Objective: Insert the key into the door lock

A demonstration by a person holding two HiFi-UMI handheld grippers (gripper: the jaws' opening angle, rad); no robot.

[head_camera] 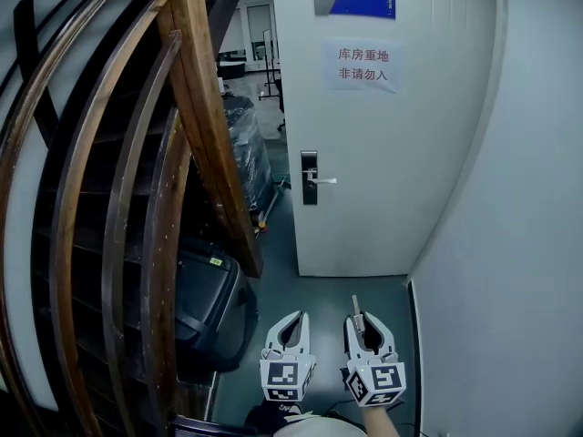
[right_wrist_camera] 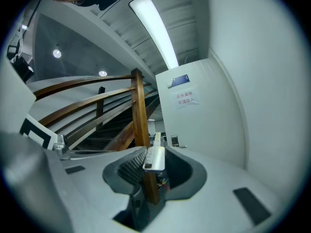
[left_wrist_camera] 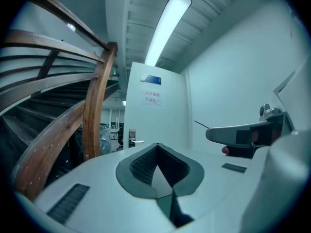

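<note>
While the right gripper [head_camera: 364, 324] clamps the key [right_wrist_camera: 155, 157], the left gripper [head_camera: 297, 319] sits closed and empty. The door lock [head_camera: 310, 177] is well ahead.

Both level: left tool [head_camera: 293, 317] closed and empty, right tool [head_camera: 363, 320] clamping a key [right_wrist_camera: 155, 157].

Your left gripper [head_camera: 291, 322] and right gripper [head_camera: 366, 324] have pale grey, rounded shells with dark slotted patches on top. Dark ribbed pads [left_wrist_camera: 140, 165] line the jaws. Each gripper carries a white cube [head_camera: 288, 378] printed with black square markers.
</note>
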